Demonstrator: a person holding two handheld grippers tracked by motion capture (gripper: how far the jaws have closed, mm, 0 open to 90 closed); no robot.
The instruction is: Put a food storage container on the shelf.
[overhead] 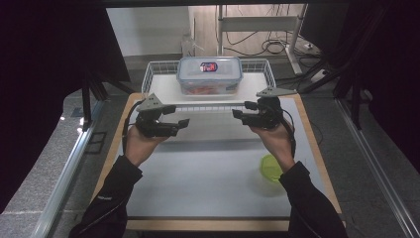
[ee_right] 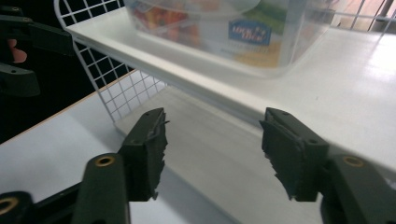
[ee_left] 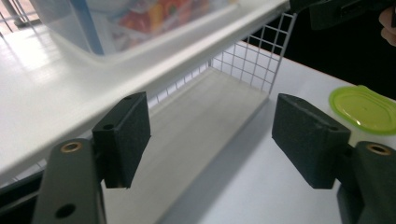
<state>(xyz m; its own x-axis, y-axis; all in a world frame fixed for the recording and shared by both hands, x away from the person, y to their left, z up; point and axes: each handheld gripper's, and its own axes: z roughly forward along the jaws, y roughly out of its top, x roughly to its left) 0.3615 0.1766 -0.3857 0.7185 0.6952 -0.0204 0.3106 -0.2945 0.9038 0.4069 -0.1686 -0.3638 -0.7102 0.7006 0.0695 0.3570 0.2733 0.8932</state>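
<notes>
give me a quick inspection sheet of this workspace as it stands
surface: white table top with wooden edge
job's things: clear lidded container with colourful contents, on top of the white wire-sided shelf
clutter: green lid lying flat by the right forearm
grippers: left claw and right claw both open, holding nothing, in front of the shelf
cables: one trails from each claw; more lie on the floor behind
surroundings: dark screens at the sides, grey floor

1. One clear food container (overhead: 209, 74) is sitting on one white wire shelf rack (overhead: 163, 87).
2. One green lid (overhead: 270, 167) is lying on one table (overhead: 208, 163).
3. Two grippers, left gripper (overhead: 181, 123) and right gripper (overhead: 239, 112), are showing.
</notes>
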